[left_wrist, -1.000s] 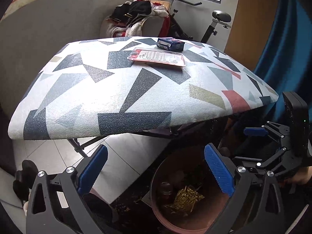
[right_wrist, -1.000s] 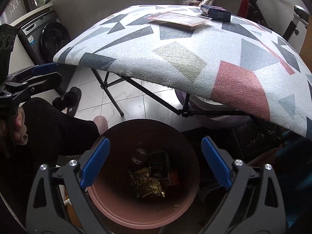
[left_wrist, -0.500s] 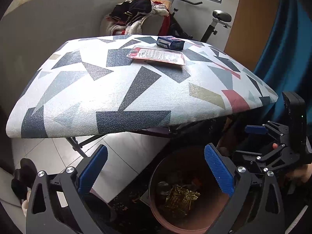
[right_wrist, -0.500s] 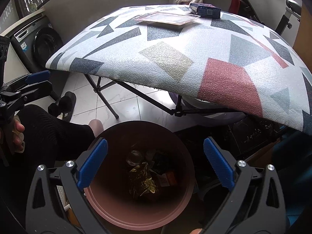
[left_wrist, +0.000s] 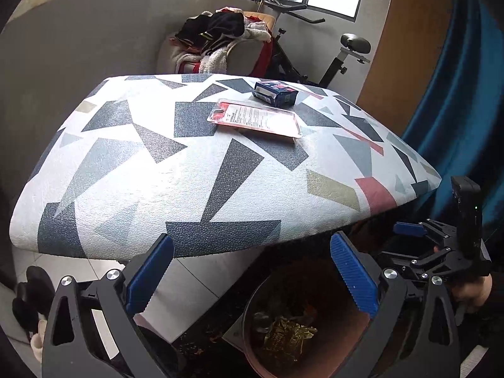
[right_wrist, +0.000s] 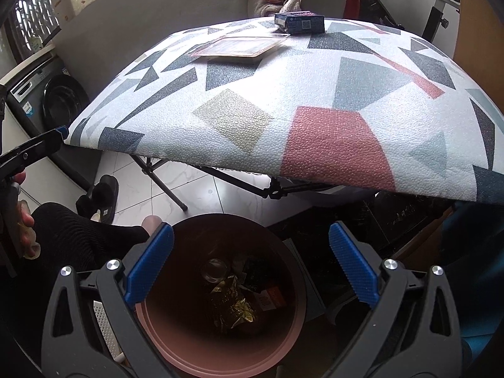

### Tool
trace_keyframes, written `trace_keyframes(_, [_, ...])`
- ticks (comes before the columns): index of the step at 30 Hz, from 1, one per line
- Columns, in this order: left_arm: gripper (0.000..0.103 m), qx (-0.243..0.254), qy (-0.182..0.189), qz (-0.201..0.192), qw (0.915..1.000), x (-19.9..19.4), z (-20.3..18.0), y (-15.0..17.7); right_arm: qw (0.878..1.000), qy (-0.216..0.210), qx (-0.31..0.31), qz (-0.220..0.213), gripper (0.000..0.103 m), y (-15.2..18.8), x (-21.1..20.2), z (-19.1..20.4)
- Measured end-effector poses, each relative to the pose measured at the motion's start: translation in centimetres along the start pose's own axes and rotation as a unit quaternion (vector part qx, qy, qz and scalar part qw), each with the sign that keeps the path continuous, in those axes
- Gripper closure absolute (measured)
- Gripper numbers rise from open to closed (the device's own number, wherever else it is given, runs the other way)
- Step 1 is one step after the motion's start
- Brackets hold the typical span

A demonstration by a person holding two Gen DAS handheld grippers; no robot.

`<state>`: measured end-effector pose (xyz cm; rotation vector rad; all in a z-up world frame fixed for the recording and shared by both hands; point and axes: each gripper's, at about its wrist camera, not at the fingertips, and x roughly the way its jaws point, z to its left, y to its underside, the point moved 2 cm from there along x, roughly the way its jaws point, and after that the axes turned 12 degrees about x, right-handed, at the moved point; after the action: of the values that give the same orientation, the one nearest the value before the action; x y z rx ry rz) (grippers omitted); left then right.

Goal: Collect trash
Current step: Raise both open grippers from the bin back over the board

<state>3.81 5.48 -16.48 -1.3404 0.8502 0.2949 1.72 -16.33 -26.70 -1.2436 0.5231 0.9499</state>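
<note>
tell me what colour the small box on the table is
Dark blue small box, with a little red on top; the left wrist view shows it best.

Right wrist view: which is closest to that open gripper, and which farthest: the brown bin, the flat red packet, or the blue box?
From the right gripper:
1. Brown bin, directly below.
2. Flat red packet, far side of the table.
3. Blue box, just behind the packet, at the far edge.

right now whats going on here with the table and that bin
A person holds a gripper in each hand over a brown bin on the floor by a patterned table. The left gripper and right gripper are both open and empty. Wrappers lie in the bin. A blue box and a flat red packet remain on the table.
</note>
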Motion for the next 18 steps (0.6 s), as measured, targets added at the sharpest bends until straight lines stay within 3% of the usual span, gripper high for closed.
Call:
trace_keyframes(5, [0.006, -0.019, 0.001, 0.005, 0.9998, 0.9, 2.8, -2.7, 1.000, -0.001, -0.022, -0.019, 0.006, -3.4, -0.6, 0.6])
trace_keyframes(8, [0.006, -0.041, -0.010, 0.006, 0.9991, 1.7, 4.8, -4.3, 0.998, 0.021, -0.040, -0.045, 0.006, -7.1, -0.6, 1.2])
trace_keyframes(10, [0.006, -0.058, -0.004, 0.008, 0.9983, 2.4, 5.9, -5.3, 0.998, 0.028, -0.038, -0.046, 0.015, -9.9, 0.2, 1.2])
trace_keyframes(11, [0.008, -0.065, -0.001, 0.007, 0.9979, 2.7, 6.4, -5.9, 0.998, 0.022, -0.033, -0.042, 0.028, -11.3, 0.8, 1.3])
trace_keyframes(13, [0.016, -0.074, 0.006, 0.009, 0.9972, 3.6, 7.4, -6.9, 0.999, 0.006, -0.021, -0.036, 0.035, -14.0, 2.1, 1.2])
trace_keyframes(15, [0.019, -0.084, 0.011, 0.012, 0.9963, 4.7, 8.3, -7.8, 0.999, 0.000, -0.013, -0.031, 0.054, -16.3, 3.8, 1.3])
trace_keyframes(18, [0.024, -0.109, 0.021, 0.019, 0.9936, 6.5, 9.6, -9.0, 1.000, 0.006, 0.003, -0.013, 0.065, -18.9, 6.9, 1.7])
